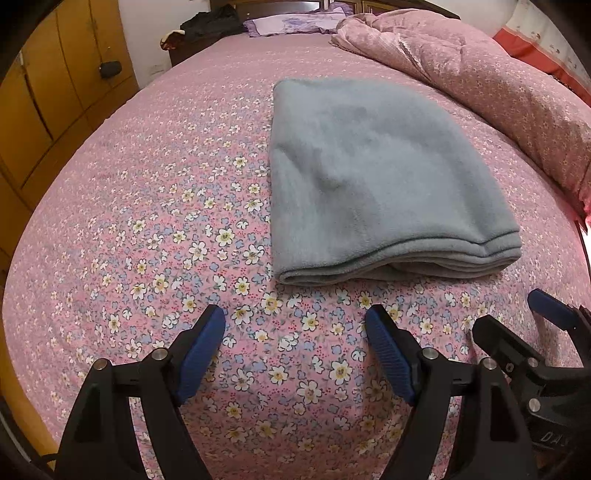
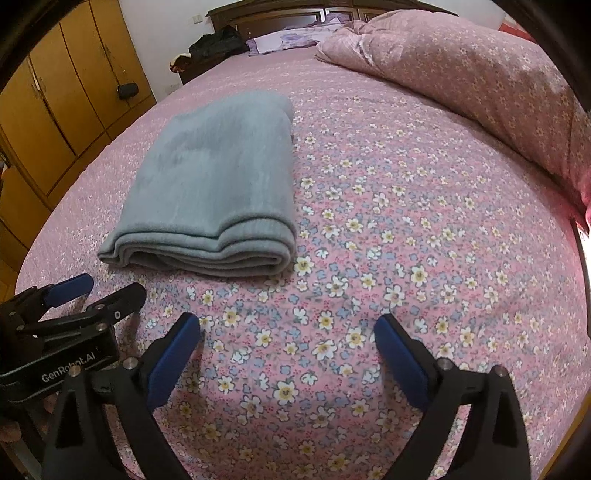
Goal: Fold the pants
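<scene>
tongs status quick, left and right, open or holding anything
Left tongs: open, empty, over the floral sheet.
Right tongs: open, empty, short of the folded grey pants.

Dark heap [image 1: 210, 23] at 11 o'clock, too small to identify. Quilt [image 1: 498, 92] cut off at 2 o'clock edge. Right gripper [image 1: 517, 314] cropped at 4 o'clock. Pants [image 1: 373, 177] inner layers hidden.

I hold the left claw [image 1: 295, 321] and the right claw [image 2: 288, 328] side by side, both tilted steeply downward, each with its blue-padded jaws spread wide and nothing between them, the right claw's fingers [image 1: 550, 310] showing at the edge of the left wrist view.
</scene>
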`<state>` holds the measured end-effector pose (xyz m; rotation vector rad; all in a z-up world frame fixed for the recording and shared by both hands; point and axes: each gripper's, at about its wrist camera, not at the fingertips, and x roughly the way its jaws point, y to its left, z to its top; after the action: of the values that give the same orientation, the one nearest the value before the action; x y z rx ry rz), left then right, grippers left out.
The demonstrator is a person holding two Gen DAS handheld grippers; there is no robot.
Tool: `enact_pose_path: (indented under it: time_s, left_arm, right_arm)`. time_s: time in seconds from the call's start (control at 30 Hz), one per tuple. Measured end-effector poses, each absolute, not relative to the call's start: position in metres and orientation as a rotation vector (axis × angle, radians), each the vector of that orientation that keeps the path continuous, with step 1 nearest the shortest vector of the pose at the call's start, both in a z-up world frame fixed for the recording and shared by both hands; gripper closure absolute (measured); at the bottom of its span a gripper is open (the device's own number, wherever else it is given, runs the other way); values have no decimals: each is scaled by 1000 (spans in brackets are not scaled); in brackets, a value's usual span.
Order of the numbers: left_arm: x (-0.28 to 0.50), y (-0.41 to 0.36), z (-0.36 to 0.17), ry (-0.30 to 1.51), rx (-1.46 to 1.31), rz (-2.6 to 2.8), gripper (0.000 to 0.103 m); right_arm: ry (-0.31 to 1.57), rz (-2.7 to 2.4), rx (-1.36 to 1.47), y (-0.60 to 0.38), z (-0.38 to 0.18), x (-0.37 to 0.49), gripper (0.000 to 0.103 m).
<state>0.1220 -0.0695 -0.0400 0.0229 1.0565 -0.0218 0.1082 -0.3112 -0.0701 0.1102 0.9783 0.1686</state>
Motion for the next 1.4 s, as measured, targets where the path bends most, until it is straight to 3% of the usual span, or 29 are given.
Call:
enact_pose_path:
  time_s: [1.4]
  left_arm:
    - [122,-70,-41,1053,25,-20,28]
  right_arm:
    - [981,170,115,-312,-71,111,3]
